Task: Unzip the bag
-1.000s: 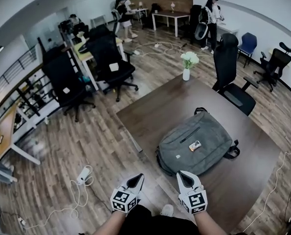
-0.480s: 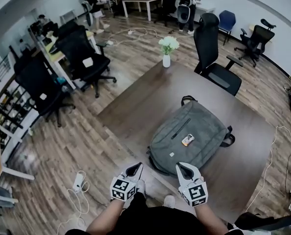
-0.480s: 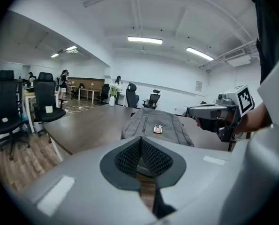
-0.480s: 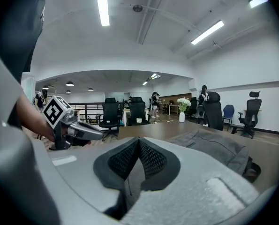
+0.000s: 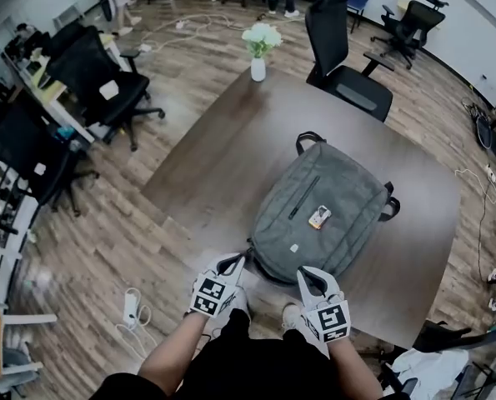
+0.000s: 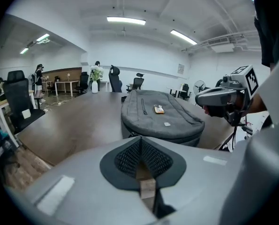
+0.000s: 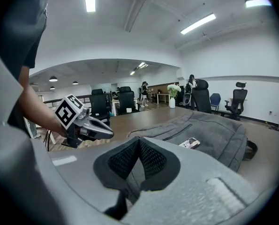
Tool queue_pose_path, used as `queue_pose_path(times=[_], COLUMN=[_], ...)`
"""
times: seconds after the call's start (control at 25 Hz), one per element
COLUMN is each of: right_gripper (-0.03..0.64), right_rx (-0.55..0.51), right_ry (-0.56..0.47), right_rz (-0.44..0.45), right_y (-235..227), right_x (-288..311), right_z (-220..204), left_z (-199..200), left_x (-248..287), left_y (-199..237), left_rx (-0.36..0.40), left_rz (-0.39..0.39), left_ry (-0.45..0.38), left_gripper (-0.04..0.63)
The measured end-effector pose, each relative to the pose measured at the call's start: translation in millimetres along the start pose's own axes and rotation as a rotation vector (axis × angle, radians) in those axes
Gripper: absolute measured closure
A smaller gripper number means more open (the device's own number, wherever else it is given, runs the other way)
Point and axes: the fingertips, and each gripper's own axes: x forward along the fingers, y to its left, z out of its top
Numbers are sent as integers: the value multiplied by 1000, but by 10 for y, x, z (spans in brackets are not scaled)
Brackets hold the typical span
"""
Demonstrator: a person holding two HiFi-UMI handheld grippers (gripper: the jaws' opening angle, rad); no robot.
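A grey backpack [image 5: 327, 211] lies flat on the dark brown table [image 5: 222, 152], its carry handle at the far end. Its front pocket's zip line [image 5: 303, 197] is closed, and a small orange and white tag [image 5: 318, 217] lies on top. My left gripper [image 5: 231, 264] is shut and empty, just short of the bag's near left corner. My right gripper [image 5: 307, 274] is also shut and empty, at the bag's near edge. The left gripper view shows the bag [image 6: 159, 116] ahead and the right gripper [image 6: 217, 97] beside it. In the right gripper view the bag [image 7: 209, 131] lies ahead.
A white vase of flowers [image 5: 258, 47] stands at the table's far corner. A black office chair [image 5: 341, 52] sits behind the table, and more chairs [image 5: 93, 77] stand at the left. A power strip and cables [image 5: 132, 307] lie on the wooden floor.
Both grippers have moved forward and down to the bag's near edge, the left one further. The head view has tilted down, so the bag sits closer. Both jaws stay shut.
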Motion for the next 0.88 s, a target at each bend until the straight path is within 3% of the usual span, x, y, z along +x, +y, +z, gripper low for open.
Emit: queue_pose_path(times=[0.12,0.28,0.52,0.88], right_gripper=[614,614,614,614], right_rx=[3,12,28,26], right_ry=[30,53,62,71], right_rz=[-11,-21,-22,-9], right_y=[103,186,245,260], right_x=[66,127,161,189], right_z=[-87,-191,-258,-309], left_z=[-63,-191,-287,-293], left_x=[106,284,439,499], left_y=[48,101,92,-11], left_rx=[17,13,7,18], left_rz=[-57,-136,-310,-455], left_ry=[39,108,200,270], left_gripper=[572,509,443,488])
